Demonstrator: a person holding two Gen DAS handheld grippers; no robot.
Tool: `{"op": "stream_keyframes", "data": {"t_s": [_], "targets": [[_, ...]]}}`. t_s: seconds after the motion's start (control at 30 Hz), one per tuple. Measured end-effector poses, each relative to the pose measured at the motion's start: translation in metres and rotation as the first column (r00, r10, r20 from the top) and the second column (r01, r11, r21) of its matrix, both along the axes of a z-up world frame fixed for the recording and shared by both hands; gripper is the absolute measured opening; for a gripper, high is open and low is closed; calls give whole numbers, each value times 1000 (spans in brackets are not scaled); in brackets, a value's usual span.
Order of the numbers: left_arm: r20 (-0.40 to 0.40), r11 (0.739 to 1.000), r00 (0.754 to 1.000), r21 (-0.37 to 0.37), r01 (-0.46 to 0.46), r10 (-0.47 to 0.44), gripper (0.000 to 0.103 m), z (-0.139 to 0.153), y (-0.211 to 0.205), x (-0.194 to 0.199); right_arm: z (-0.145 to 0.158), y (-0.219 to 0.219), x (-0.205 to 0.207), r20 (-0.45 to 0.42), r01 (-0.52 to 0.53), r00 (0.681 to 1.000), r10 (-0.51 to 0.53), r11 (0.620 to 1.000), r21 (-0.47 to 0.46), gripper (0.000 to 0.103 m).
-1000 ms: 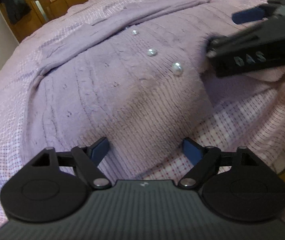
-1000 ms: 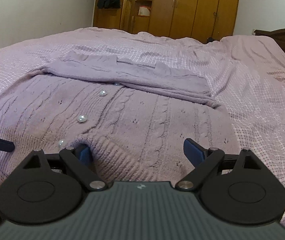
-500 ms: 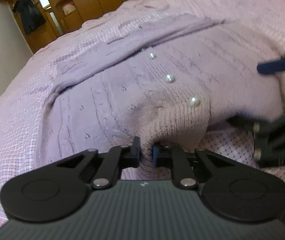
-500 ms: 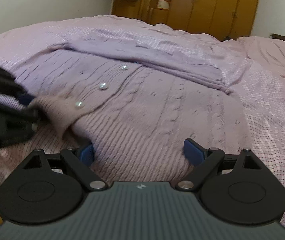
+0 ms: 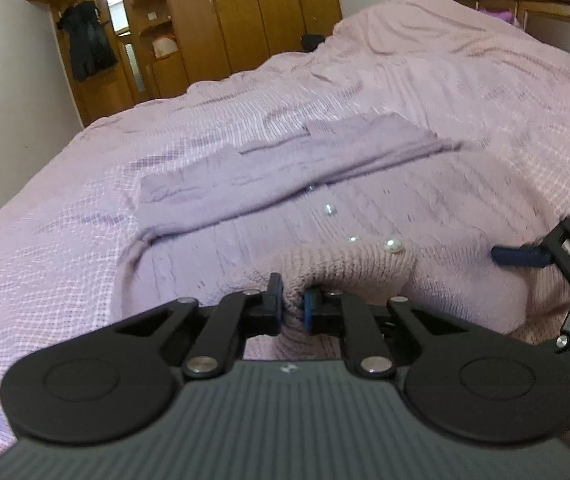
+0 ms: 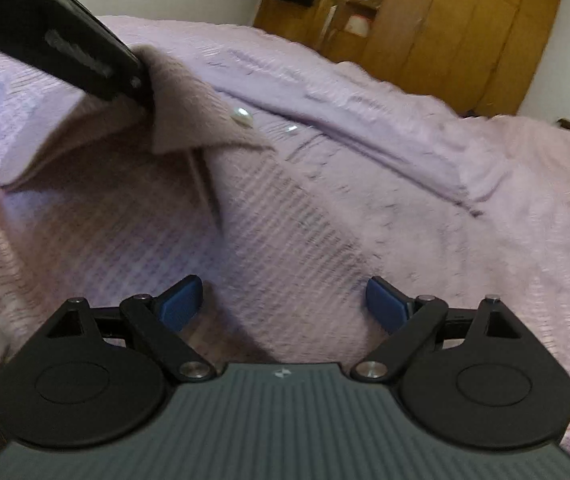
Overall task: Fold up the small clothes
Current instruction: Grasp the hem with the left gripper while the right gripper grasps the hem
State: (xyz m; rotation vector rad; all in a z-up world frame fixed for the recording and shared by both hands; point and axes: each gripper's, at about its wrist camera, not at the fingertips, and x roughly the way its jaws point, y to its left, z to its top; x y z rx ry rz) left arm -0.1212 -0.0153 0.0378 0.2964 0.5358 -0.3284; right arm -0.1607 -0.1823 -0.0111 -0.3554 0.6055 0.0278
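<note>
My left gripper (image 5: 293,307) has its fingers clamped on the ribbed hem of the lilac cardigan (image 5: 365,216), which lies on the bed (image 5: 85,200). A second ago those fingers stood wide; now the pinched hem is raised off the bedspread. My right gripper (image 6: 283,304) has just been closing a little, fingers still apart over the hem, pressing nothing.
</note>
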Motion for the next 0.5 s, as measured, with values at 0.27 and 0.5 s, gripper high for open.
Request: {"op": "stream_keyframes", "data": {"t_s": [0.27, 0.5], "targets": [[27, 999, 999, -43, -25, 27, 12, 22, 3, 15, 34, -17, 16, 94, 43, 994, -51, 995, 93, 5], [55, 993, 997, -104, -52, 58, 12, 53, 6, 52, 75, -31, 51, 158, -4, 987, -28, 980, 201, 5]]}}
